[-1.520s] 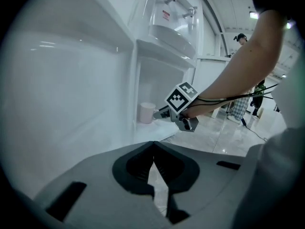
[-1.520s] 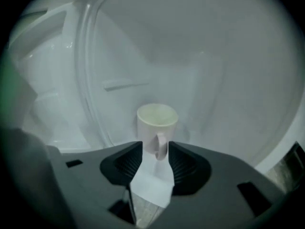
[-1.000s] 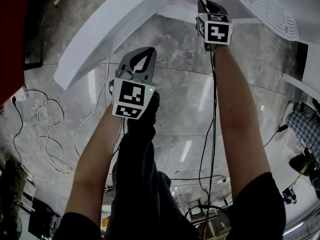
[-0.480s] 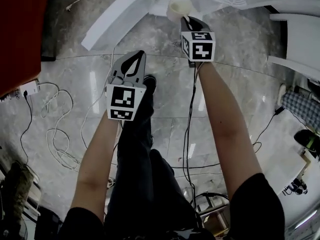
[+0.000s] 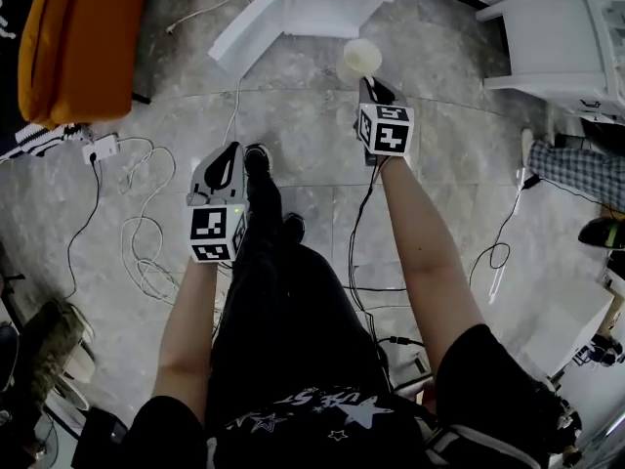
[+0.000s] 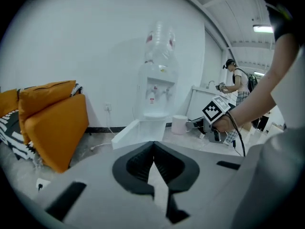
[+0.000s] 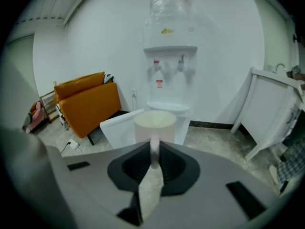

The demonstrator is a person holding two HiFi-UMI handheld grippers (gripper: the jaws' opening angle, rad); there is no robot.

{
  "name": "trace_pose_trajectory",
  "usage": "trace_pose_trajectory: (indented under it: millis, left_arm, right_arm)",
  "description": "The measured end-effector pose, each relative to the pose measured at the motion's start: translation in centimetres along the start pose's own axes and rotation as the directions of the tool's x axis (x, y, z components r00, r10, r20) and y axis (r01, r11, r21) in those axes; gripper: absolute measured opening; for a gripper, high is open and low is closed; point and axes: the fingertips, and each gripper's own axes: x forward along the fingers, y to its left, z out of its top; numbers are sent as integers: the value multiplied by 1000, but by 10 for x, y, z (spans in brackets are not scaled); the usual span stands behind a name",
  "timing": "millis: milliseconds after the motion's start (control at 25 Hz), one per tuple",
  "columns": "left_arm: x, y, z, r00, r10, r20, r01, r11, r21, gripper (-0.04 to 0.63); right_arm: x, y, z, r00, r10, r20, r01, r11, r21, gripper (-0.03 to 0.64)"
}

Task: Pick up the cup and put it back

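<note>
Your grey left claw (image 5: 234, 150) and right claw (image 5: 370, 85) have black pads (image 6: 138, 163), each with a black-and-white marker cube (image 5: 215, 234) behind it. A black cable (image 5: 357, 231) trails behind the right claw; you wear dark trousers (image 5: 283, 306).

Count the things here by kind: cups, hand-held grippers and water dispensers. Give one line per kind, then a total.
cup: 1
hand-held grippers: 2 (left hand-held gripper, right hand-held gripper)
water dispenser: 1
Total: 4
</note>
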Motion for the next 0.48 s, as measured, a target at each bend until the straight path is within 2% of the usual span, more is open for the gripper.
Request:
trace_pose_trajectory:
  millis: [120,240,360,480]
  left_arm:
    - [-73,0,8,999,28,-23,-28,1000,8,9]
    - [-121,7,15,998,61,-34,-60,998,23,9]
    - [-149,13,24,996,83,-27,-83,996,-8,9]
    - [-165,11,42,999,51,5,-51,999,3,9]
  right_arm:
    - [-59,13,-5,1000,-5,4,5,1000,31,44]
    - [-113,36,-12,1000,10,23,-11,999,38,44]
    - [-163,60,-19,999,21,33,-21,1000,3,44]
    - [-206,82,-17,998,22,61,-20,1000,-20,44]
